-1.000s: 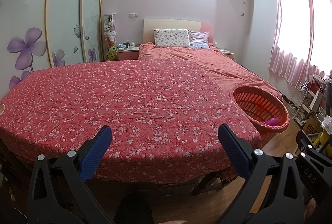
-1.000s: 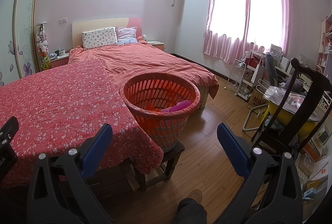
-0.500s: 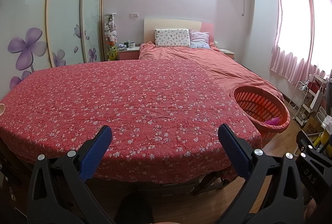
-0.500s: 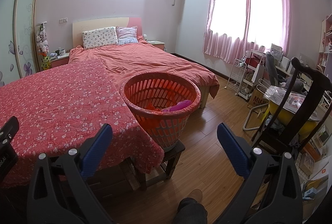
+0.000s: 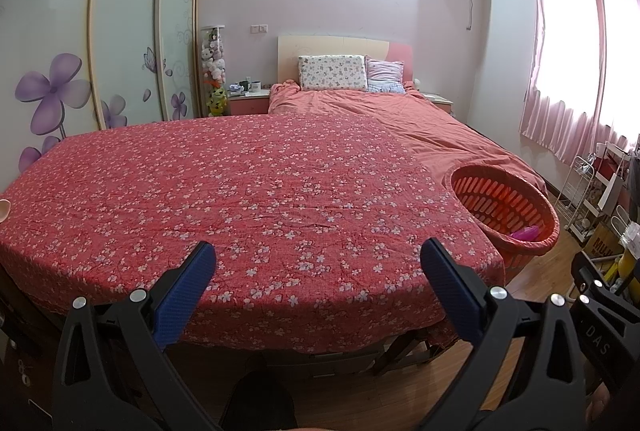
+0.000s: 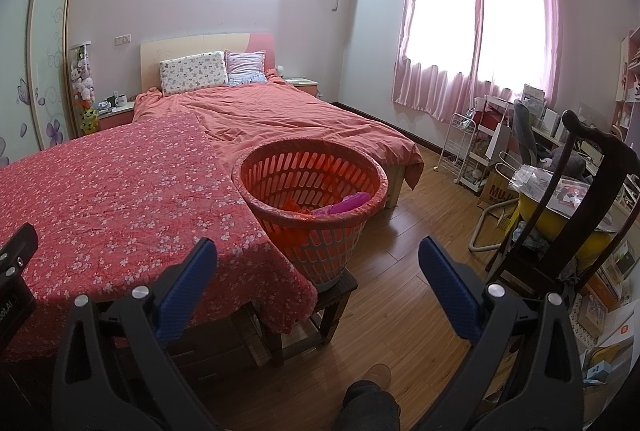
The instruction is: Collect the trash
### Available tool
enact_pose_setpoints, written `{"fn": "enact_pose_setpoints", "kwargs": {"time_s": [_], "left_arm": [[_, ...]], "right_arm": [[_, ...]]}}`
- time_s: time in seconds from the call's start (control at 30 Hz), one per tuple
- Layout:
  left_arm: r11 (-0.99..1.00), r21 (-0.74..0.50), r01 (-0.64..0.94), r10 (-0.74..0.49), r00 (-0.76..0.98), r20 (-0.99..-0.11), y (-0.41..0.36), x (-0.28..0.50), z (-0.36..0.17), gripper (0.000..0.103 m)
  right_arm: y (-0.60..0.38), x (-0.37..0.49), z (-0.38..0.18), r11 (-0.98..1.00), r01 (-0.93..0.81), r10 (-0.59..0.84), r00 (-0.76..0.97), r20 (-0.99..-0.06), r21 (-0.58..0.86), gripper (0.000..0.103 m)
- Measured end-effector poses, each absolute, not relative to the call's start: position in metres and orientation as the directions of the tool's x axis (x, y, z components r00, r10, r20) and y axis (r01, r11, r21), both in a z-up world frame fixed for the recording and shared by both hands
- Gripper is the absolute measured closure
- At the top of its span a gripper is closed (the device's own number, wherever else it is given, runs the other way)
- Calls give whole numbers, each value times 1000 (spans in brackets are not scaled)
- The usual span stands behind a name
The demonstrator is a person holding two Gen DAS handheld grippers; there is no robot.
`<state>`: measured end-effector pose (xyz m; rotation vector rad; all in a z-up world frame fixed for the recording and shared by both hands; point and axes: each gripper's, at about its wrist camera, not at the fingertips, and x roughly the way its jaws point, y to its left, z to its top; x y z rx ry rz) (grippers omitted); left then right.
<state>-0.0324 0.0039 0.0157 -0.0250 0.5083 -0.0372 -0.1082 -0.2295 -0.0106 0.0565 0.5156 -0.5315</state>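
Hovering over the near edge of a cloth-covered counter [image 5: 260,199], the left tool [image 5: 318,285] has its fingers spread and holds nothing. The right tool [image 6: 318,283], also spread and holding nothing, points at an orange basket [image 6: 312,191] on a stool [image 6: 340,289] just beside the counter's right corner. Pink trash [image 6: 346,203] lies inside the basket. Bare wood floor [image 6: 404,271] opens to the right, toward a chair [image 6: 580,199].
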Motion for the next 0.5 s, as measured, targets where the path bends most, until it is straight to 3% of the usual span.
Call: {"fn": "enact_pose_setpoints", "kwargs": {"time_s": [0.5], "left_arm": [[999, -30, 32, -42, 874, -485, 6, -34, 13, 2]], "right_arm": [[-229, -108, -10, 864, 498, -470, 739, -483, -79, 5]]}}
